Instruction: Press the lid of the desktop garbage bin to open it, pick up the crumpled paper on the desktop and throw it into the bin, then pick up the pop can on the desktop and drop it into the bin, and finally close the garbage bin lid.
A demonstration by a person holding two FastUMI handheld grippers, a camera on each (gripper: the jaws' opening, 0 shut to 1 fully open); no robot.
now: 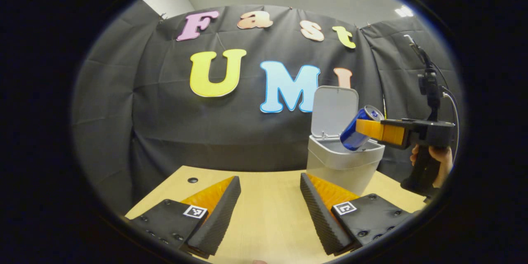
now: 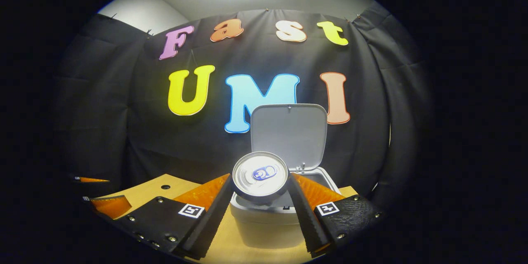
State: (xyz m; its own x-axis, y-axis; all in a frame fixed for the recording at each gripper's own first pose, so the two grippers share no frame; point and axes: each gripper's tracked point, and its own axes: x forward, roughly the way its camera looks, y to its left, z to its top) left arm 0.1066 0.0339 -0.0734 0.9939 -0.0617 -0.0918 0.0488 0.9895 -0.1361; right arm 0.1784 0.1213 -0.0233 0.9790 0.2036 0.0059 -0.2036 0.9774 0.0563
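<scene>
The grey desktop bin (image 1: 344,165) stands on the wooden table with its lid (image 1: 333,109) swung up and open. A blue pop can (image 1: 358,130) hangs tilted just over the bin's mouth, and my right gripper (image 1: 373,130), held by a hand, is shut on it. In the right gripper view the can's silver top (image 2: 260,176) faces me between the fingers, with the bin (image 2: 268,225) and its raised lid (image 2: 288,132) right behind. My left gripper (image 1: 270,210) stands open low over the table, left of the bin, with nothing in it. The crumpled paper is hidden from me.
The wooden table (image 1: 268,218) has a small dark hole (image 1: 192,180) near its back left edge. The black cloth wall stands close behind the bin. The left gripper's fingers (image 2: 108,205) show at the lower left of the right gripper view.
</scene>
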